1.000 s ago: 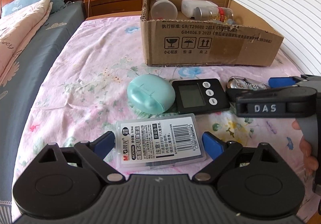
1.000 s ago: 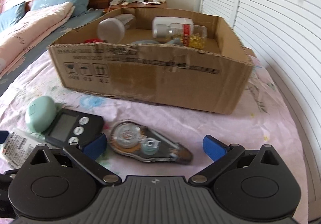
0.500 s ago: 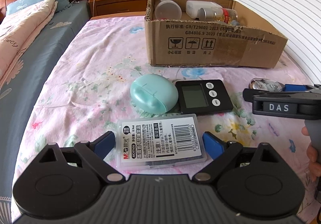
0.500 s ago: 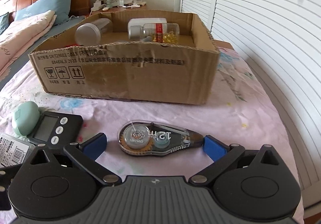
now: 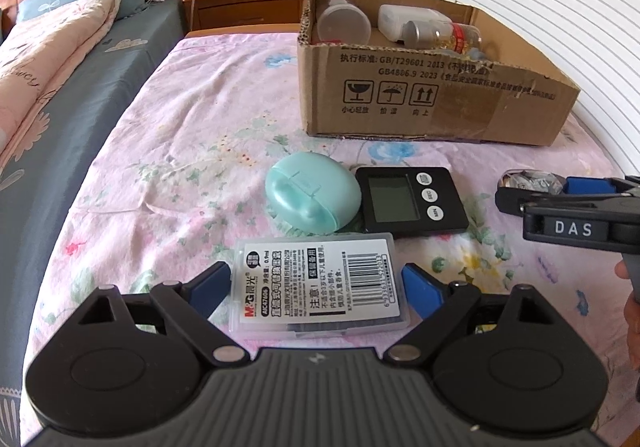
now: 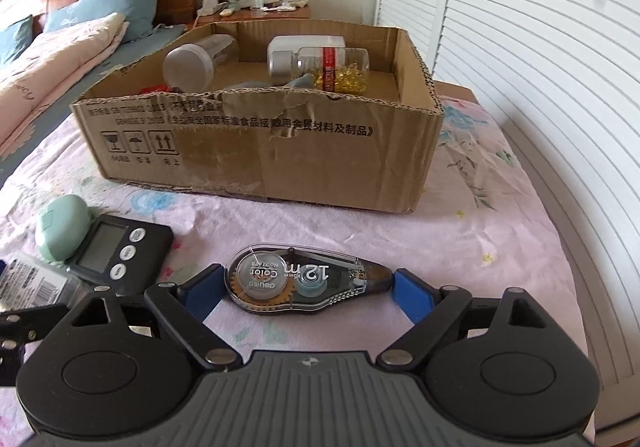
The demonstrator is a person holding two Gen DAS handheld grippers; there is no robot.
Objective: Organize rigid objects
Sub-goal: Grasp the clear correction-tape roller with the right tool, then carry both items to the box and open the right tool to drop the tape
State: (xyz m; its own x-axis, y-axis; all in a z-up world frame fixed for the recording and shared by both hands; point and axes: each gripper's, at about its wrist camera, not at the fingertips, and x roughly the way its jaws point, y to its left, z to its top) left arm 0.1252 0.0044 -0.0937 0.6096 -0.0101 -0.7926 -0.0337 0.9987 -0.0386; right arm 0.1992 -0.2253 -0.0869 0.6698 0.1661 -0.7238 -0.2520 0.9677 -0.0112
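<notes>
On the floral bed sheet [image 5: 192, 151], the left hand-held gripper [image 5: 316, 287] is spread wide with its blue fingers either side of a clear refill case [image 5: 320, 287], not clamping it. The right hand-held gripper [image 6: 306, 287] likewise brackets a correction tape dispenser [image 6: 304, 281], released. A mint case [image 5: 312, 197] and black digital timer [image 5: 410, 201] lie just beyond, near the cardboard box [image 6: 260, 151] holding bottles.

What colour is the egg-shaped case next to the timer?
Mint green case, seen best in the left wrist view.
</notes>
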